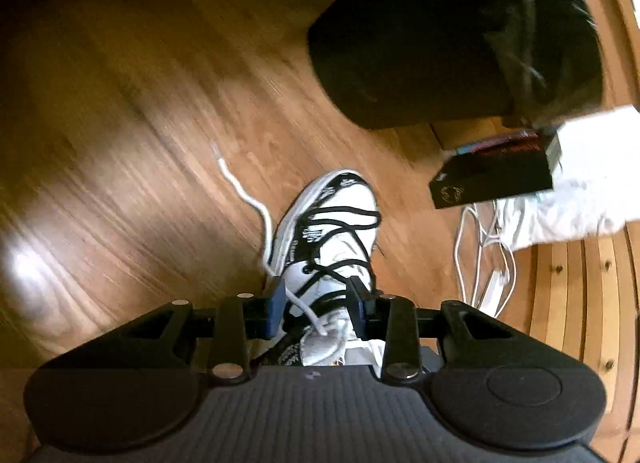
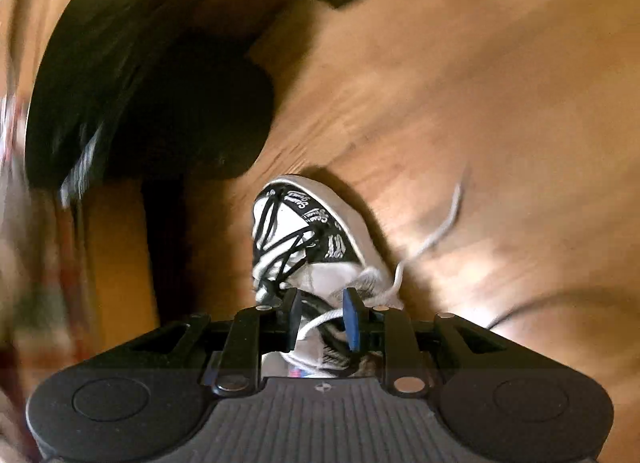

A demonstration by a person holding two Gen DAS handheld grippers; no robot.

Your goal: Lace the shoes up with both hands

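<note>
A white sneaker with black lettered trim (image 1: 332, 223) lies on the wooden floor (image 1: 140, 123), its toe pointing away. A black lace (image 1: 344, 219) criss-crosses its front. A white lace (image 1: 240, 191) trails off to the left over the floor, and a stretch of it runs between the fingers of my left gripper (image 1: 316, 303). That gripper hovers over the shoe's tongue, jaws apart, pads not pressing the lace. In the right wrist view the same shoe (image 2: 304, 223) shows, with the white lace (image 2: 432, 239) running off to the right. My right gripper (image 2: 324, 315) is open around a lace strand.
A large black object (image 1: 420, 55) stands on the floor beyond the shoe, also seen as a dark object (image 2: 160, 103). A black box (image 1: 492, 179), white cloth (image 1: 580, 183) and white cables (image 1: 480, 255) lie right of the shoe. Wooden slats (image 1: 580, 283) curve along the right.
</note>
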